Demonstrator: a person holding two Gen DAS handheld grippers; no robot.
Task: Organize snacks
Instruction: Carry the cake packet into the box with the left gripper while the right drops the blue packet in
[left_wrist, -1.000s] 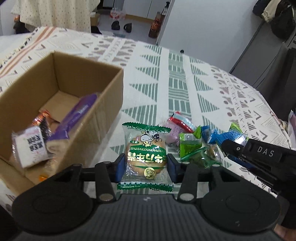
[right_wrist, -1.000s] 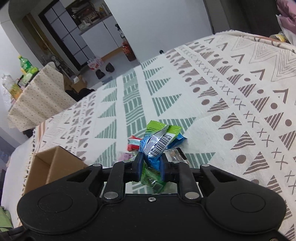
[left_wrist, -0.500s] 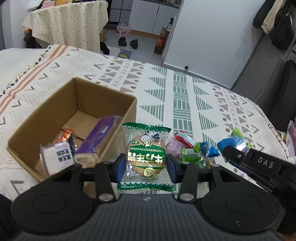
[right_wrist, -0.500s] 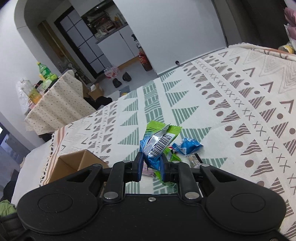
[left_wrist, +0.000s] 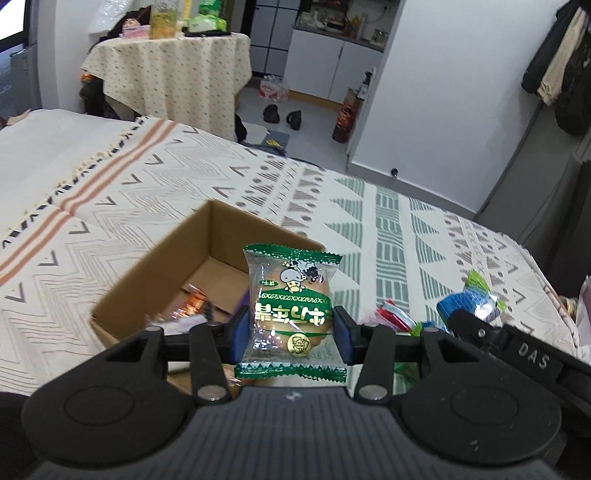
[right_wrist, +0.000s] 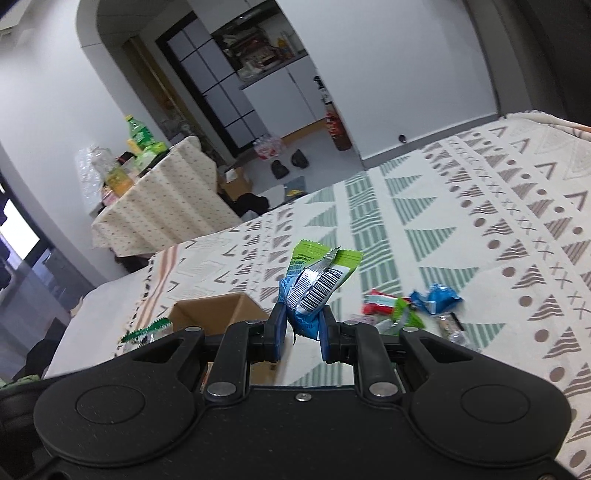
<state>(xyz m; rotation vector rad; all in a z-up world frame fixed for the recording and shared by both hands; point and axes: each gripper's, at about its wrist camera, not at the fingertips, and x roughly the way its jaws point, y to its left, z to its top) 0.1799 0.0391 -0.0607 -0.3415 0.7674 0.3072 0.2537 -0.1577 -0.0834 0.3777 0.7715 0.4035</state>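
Note:
My left gripper (left_wrist: 288, 334) is shut on a green-edged clear cake packet (left_wrist: 291, 310), held in the air above the near right corner of an open cardboard box (left_wrist: 177, 258). The box holds several wrapped snacks (left_wrist: 192, 301). My right gripper (right_wrist: 303, 332) is shut on a blue-and-green snack packet (right_wrist: 317, 284), also lifted off the cloth; in the left wrist view that packet (left_wrist: 469, 299) and the right gripper's body (left_wrist: 517, 350) show at the right. The box (right_wrist: 218, 314) lies left of the right gripper. Loose snacks (right_wrist: 410, 306) remain on the patterned cloth (right_wrist: 480, 240).
The snack pile (left_wrist: 391, 319) lies on the cloth right of the box. A cloth-covered side table (left_wrist: 170, 74) with bottles stands beyond the bed, and shoes (left_wrist: 282, 114) sit on the floor. Dark clothes (left_wrist: 565, 66) hang at the right wall.
Both grippers have risen with their packets still held, so the box and the snack pile look lower and farther. The right gripper has swung left toward the box.

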